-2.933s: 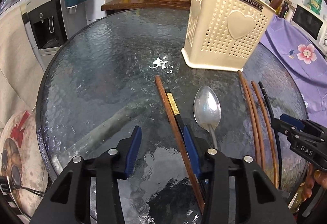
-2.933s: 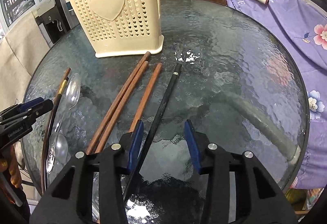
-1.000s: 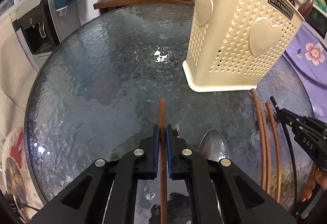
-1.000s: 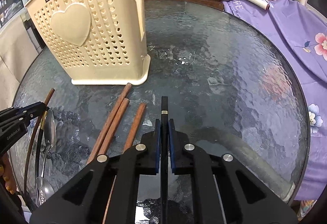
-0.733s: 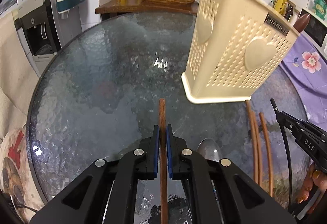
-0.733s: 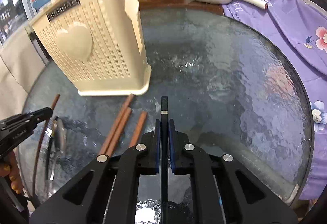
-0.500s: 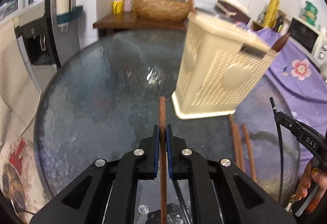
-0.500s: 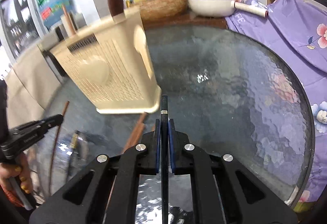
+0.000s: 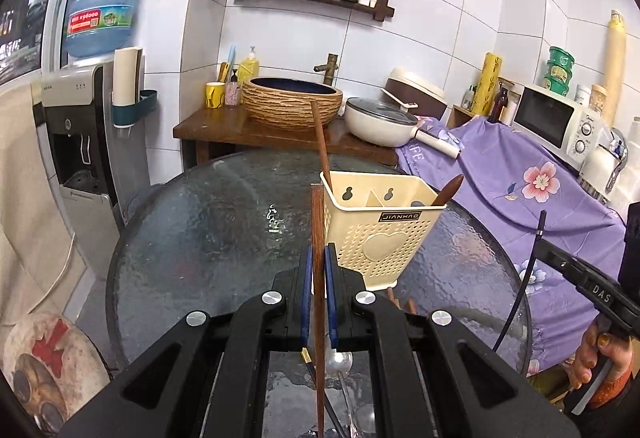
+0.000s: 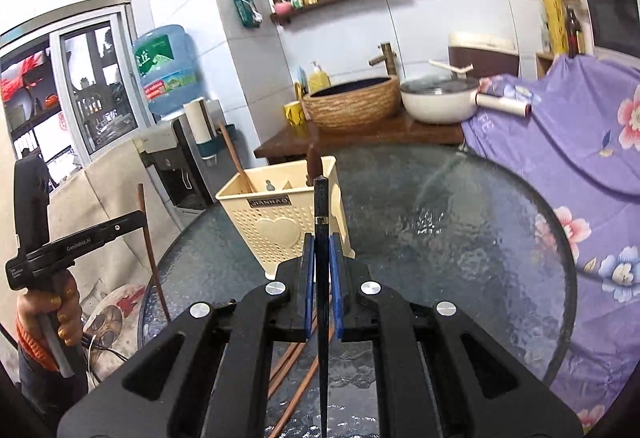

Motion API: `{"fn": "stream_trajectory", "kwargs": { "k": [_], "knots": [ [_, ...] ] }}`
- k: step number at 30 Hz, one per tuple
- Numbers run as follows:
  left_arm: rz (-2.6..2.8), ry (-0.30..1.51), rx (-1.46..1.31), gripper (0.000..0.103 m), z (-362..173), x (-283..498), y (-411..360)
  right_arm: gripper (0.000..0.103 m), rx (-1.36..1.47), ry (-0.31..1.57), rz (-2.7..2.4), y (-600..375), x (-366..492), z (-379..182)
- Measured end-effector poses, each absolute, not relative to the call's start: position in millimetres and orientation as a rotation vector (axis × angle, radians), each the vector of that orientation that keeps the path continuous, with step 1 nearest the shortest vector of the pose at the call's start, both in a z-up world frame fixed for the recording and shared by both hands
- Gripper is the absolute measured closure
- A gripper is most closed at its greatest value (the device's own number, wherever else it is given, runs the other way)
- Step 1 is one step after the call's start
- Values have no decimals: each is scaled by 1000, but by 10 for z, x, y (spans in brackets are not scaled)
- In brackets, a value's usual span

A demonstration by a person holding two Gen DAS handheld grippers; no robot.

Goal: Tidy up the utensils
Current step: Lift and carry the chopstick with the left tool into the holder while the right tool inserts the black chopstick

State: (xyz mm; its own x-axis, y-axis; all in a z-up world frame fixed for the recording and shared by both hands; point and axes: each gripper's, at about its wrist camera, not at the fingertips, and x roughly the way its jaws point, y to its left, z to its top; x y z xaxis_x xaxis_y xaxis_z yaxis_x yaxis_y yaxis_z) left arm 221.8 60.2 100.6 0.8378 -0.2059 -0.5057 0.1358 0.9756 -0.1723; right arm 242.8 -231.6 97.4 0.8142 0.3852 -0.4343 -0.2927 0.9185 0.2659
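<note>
My left gripper (image 9: 316, 270) is clamped tight on a brown chopstick (image 9: 318, 222); my right gripper (image 10: 321, 258) pinches a black chopstick (image 10: 321, 206), holder (image 10: 280, 222) at 11 o'clock.

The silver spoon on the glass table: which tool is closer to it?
Left. The left tool hangs just over the spoon, holding a brown chopstick; the right tool is off to its right, holding a black chopstick.

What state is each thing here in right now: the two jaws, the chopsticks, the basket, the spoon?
left gripper: shut on brown chopstick
right gripper: shut on black chopstick
cream basket: upright, utensils inside
spoon: lying on glass table
</note>
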Motion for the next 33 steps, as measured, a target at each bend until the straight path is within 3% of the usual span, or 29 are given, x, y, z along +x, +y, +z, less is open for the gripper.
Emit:
{"fn": "stream_trajectory", "kwargs": {
  "k": [22,33],
  "knots": [
    [-224,473,-115,97,1357,2026,562,95,135,422,389,-2211,2254,1387],
    [-245,344,-135,97,2139,2307,444,95,181,352,461,-2077,2618,1996]
  ]
}}
